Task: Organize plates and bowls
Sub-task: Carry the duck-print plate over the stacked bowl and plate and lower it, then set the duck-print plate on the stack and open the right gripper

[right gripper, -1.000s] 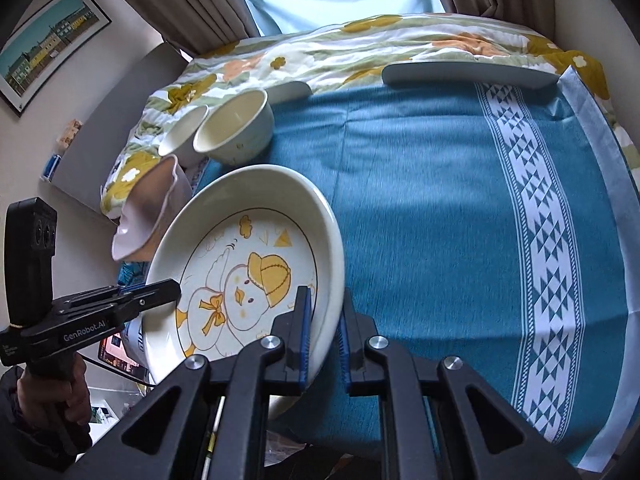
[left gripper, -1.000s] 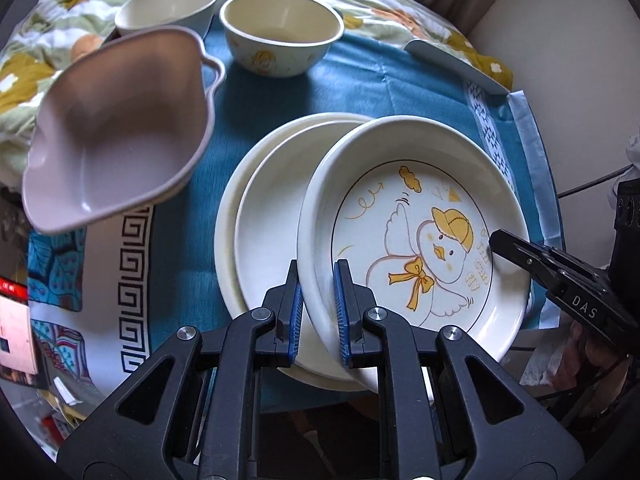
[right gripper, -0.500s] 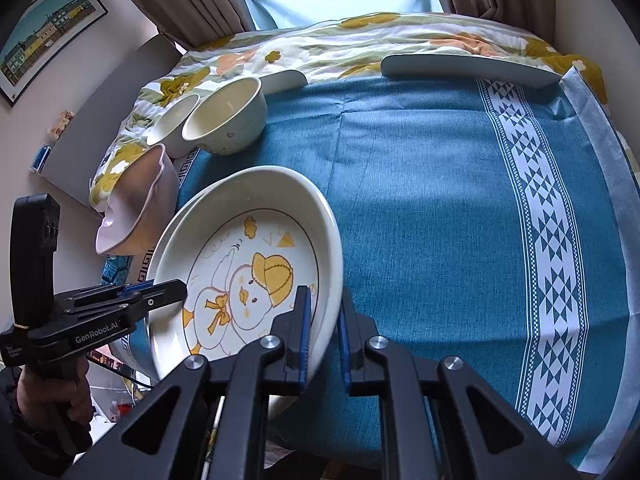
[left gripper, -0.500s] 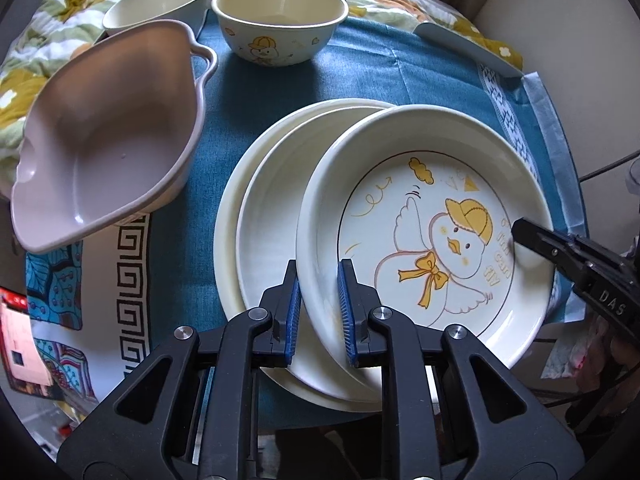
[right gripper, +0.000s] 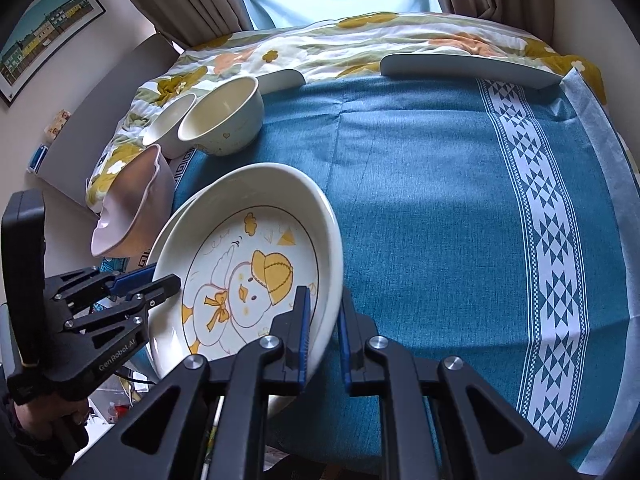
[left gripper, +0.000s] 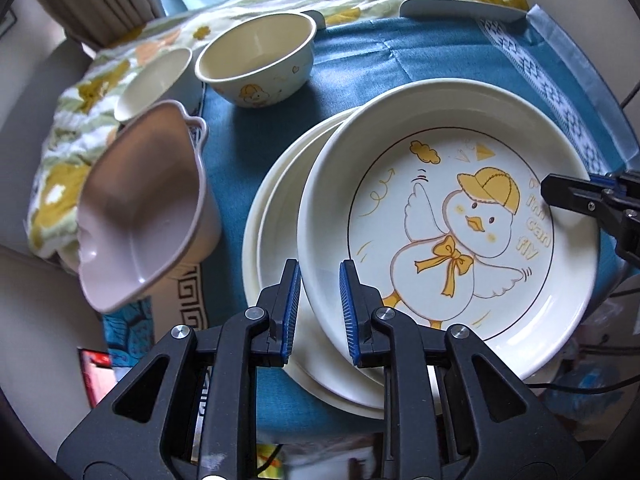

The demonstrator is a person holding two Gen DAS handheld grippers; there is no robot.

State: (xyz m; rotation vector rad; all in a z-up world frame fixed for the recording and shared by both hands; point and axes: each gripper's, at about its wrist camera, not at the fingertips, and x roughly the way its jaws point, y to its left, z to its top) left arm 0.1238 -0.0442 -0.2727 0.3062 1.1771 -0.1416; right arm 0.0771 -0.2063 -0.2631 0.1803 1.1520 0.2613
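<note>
Left wrist view: we see the duck plate [left gripper: 452, 232] lying over two plain cream plates [left gripper: 276, 216], its rim offset to their right; the right view shows of these only a thin edge.
Right wrist view: we see a framed picture [right gripper: 48, 20] on the wall and the wide bare stretch of blue cloth [right gripper: 432, 184] on the desk, neither in the left view.
Left claw [left gripper: 319, 304]: its blue pads sit on either side of the duck plate's near rim with a narrow gap around it; we cannot tell whether they press it.
Right claw [right gripper: 323, 328]: it straddles the opposite rim of the same plate, pads close to the rim; we cannot tell if it clamps.
Duck plate: at the near left part of the desk, on the stack, between both claws.
Pink bowl [left gripper: 140, 216]: tilted, at the desk's left edge, just beside the plates, nothing in it.
Duck bowl [left gripper: 256, 60]: upright beyond the plates, holds nothing.
Small cream bowl [left gripper: 154, 82]: touching the duck bowl's left side, on the floral quilt [left gripper: 64, 160], nothing inside.
Grey trays [right gripper: 468, 68]: along the far edge of the cloth.
</note>
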